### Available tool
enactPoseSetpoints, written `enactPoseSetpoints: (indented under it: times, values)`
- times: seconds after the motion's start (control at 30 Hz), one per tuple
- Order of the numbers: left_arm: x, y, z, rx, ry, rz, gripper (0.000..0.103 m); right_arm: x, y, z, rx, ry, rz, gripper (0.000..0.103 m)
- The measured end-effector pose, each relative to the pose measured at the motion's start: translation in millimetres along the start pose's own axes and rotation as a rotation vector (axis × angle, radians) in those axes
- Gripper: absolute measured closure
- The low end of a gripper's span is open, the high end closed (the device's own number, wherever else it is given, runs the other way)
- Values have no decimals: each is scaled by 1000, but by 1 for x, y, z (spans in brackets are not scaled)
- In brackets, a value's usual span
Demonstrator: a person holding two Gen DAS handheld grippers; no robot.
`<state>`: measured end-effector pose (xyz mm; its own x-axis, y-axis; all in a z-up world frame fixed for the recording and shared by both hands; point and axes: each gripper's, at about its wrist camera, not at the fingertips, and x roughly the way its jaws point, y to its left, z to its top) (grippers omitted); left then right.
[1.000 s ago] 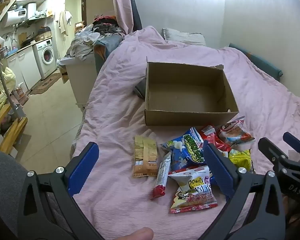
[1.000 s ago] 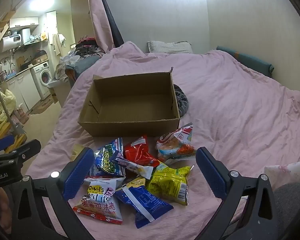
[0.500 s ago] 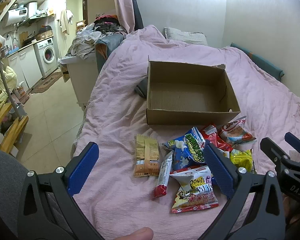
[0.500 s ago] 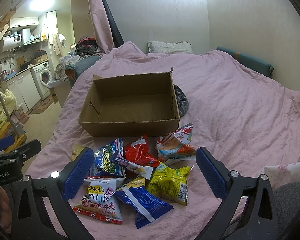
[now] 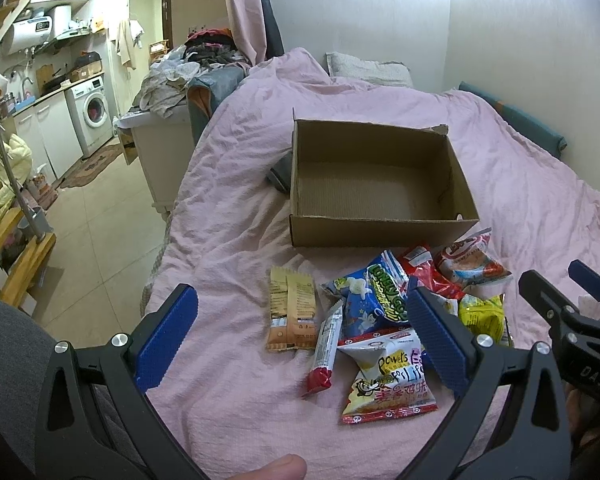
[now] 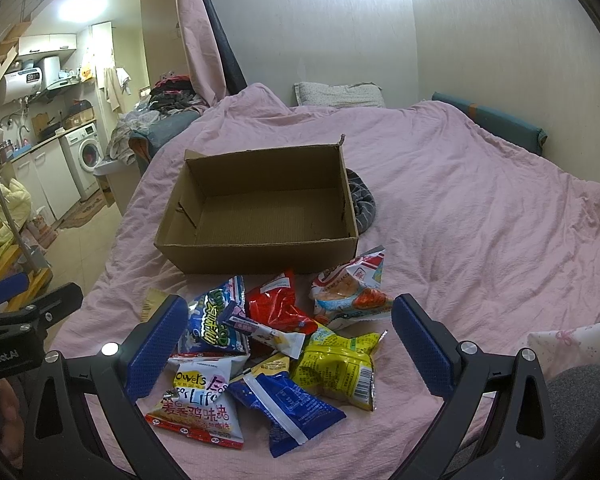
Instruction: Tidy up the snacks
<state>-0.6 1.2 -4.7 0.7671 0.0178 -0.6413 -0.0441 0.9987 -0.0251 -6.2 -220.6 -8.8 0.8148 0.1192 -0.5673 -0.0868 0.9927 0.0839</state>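
Observation:
An empty cardboard box [image 5: 380,220] [image 6: 260,256] sits on the pink bedspread [image 5: 228,240]. In front of it lies a pile of snack packets: a tan wafer pack [image 5: 292,312], a red-tipped bar [image 5: 325,350], a blue popcorn bag [image 5: 374,300], a white chip bag [image 5: 388,384] [image 6: 200,404], a yellow bag [image 6: 340,368], a dark blue pack [image 6: 288,408], a red bag [image 6: 280,308] and a red-white bag [image 6: 352,296]. My left gripper [image 5: 304,336] is open above the pile's left side. My right gripper [image 6: 286,344] is open above the pile. Both are empty.
A grey striped cloth [image 6: 362,204] lies behind the box. A pillow [image 6: 336,94] lies at the head of the bed. The bed's left edge drops to a tiled floor [image 5: 92,248], with a clothes-piled cabinet [image 5: 160,128] and a washing machine [image 5: 94,108] beyond.
Both grippers have crept slightly forward toward the pile. Nothing has been taken hold of, and the snacks have not moved.

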Motion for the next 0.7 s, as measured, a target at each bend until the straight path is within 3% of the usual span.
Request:
enactPoseSetpoints:
  times: [0.7]
  values:
    - [0, -1, 1, 1, 0, 6, 0, -1, 0, 1, 2, -6, -7, 0]
